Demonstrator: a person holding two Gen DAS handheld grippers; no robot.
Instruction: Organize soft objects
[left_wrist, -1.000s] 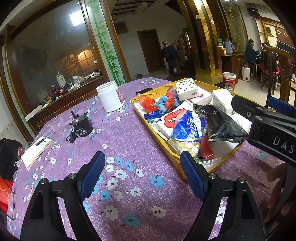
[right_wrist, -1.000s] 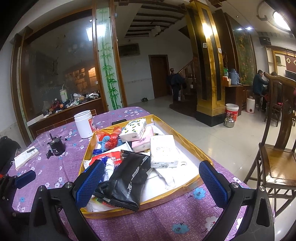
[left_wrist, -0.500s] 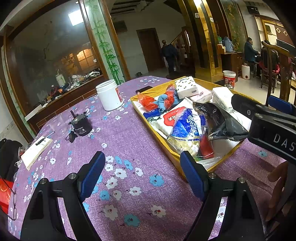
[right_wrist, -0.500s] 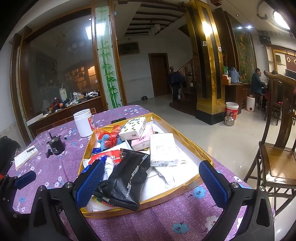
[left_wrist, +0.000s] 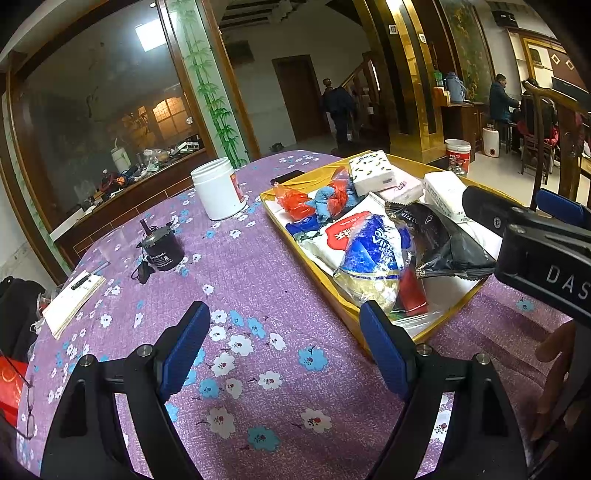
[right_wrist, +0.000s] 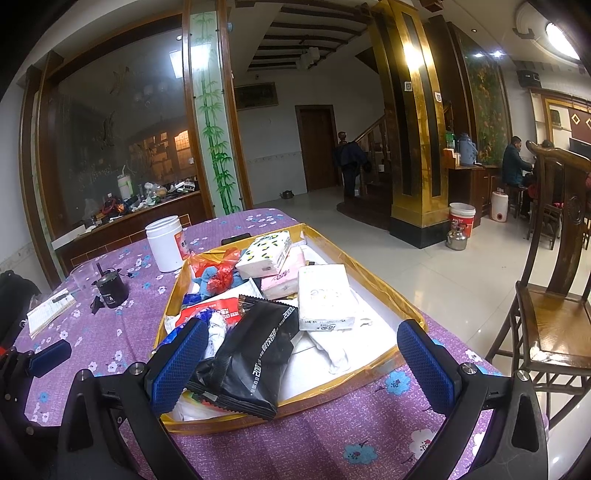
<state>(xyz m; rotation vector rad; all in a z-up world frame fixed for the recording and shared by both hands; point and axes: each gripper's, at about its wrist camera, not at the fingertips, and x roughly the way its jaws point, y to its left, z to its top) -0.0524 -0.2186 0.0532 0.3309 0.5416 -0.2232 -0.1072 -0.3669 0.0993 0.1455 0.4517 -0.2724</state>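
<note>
1. Left wrist view: my left gripper hangs above a purple flowered tablecloth, jaws spread wide, blue pads apart, nothing between them but cloth.
2. Just beyond my right-hand pad lies the near corner of a shallow yellow-rimmed tray, heaped with soft packs.
3. Nearest that pad is a blue and white plastic-wrapped tissue bundle; a black foil pouch lies just to its right, touching it.
4. Further into the tray are a red and white pack, a red and blue crumpled bag, and a white tissue pack with dark spots at the far end.
5. Ahead and left of my jaws stand a white plastic jar and a small black motor; a notepad lies far left.
6. Right wrist view: my right gripper is also wide open and holds nothing.
7. The black foil pouch lies between and just beyond its pads, untouched, with a white tissue brick further ahead, a pink pack behind that, and a white sock on the tray floor toward the right pad.
</note>
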